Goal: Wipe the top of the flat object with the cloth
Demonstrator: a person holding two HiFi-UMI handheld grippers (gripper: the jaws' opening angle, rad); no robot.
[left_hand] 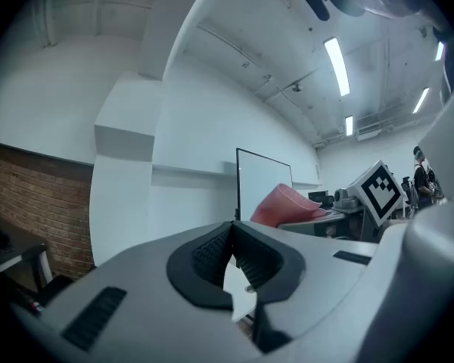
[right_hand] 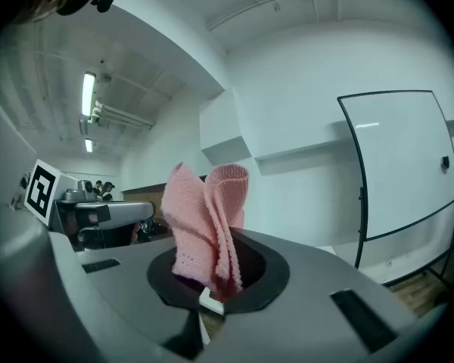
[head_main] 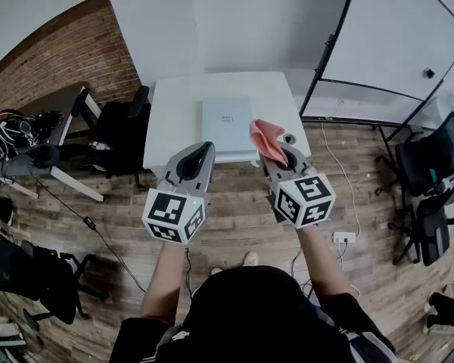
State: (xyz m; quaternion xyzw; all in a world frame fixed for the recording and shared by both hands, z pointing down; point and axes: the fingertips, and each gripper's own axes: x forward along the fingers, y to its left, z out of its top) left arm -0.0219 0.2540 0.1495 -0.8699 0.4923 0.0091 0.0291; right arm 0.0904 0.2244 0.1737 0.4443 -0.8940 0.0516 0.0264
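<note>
Holding both grippers level ahead of me, forearms stretched out over the wood-plank floor (head_main: 113, 203), I have the right gripper (head_main: 281, 154) clamped on a pink knitted cloth (head_main: 265, 136), which stands in folds above its jaws. The left gripper (head_main: 203, 150) sits alongside, its jaws pressed together on nothing. The pale blue flat object (head_main: 227, 119) lies on the white table (head_main: 174, 112) ahead of both grippers.

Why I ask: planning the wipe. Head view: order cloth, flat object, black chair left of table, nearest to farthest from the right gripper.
1. cloth: clamped in the right gripper.
2. flat object: on the table, ahead.
3. black chair: farther left.
</note>
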